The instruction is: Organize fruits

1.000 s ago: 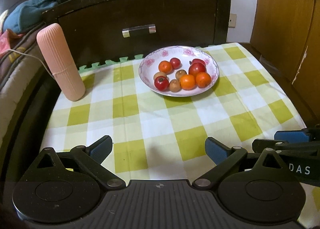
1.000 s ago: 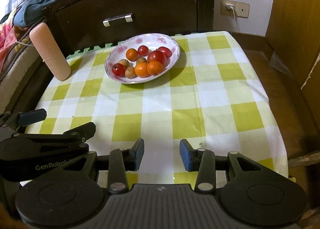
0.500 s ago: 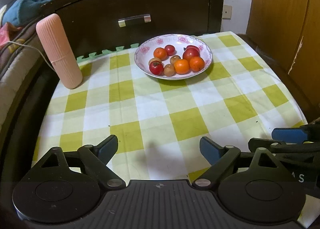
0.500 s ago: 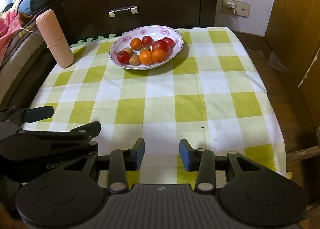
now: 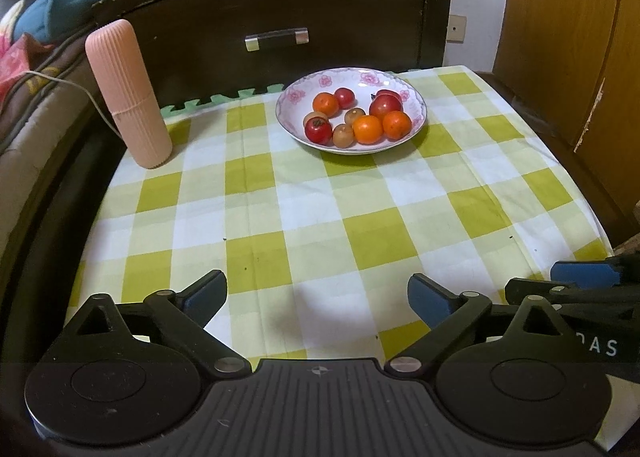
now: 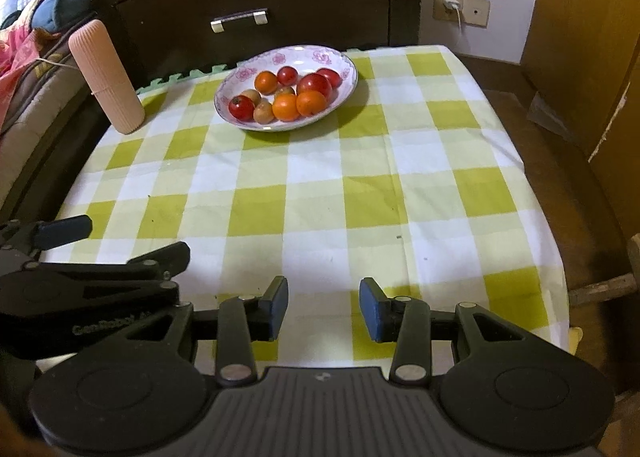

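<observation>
You held the left gripper (image 5: 316, 295) and right gripper (image 6: 323, 305) with fingers apart and empty, near the tabletop (image 5: 360, 233) edge, well short of the fruit bowl (image 5: 416, 125).

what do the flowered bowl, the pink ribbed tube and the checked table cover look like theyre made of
White bowl with pink flowers: likely glazed ceramic or porcelain; glossy rim and printed blossoms, though melamine is possible.
Tall pink ribbed cylinder: probably matte plastic or silicone; even colour, fine moulded ribs, a seam ring low down.
Yellow-green and white checked cloth: woven fabric, matte, with soft creases and a draped edge.
</observation>
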The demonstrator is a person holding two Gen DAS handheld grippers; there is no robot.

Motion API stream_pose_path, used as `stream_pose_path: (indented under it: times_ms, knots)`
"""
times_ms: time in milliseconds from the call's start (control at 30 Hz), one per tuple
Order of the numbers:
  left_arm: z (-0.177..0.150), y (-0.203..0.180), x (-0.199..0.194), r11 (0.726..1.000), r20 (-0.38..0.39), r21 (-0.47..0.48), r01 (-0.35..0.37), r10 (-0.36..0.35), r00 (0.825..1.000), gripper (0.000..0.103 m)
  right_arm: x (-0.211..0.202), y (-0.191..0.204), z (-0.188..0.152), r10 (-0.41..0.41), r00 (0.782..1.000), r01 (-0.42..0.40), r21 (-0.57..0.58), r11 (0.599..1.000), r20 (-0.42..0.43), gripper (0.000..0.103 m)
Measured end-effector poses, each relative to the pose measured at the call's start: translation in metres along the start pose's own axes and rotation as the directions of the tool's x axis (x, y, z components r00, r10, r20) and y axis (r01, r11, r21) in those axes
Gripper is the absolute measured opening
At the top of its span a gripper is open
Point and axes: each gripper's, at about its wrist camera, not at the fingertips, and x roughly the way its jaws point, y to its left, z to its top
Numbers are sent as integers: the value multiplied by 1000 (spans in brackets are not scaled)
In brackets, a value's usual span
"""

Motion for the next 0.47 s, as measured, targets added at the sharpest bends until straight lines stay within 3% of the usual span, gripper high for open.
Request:
stream_pose_path:
  times_ms: [467]
  knots:
    - [-5,0,-1,1000,-4,8,0,0,1000,99,2,-1,-4,-4,1000,4,3,1000,-13,38]
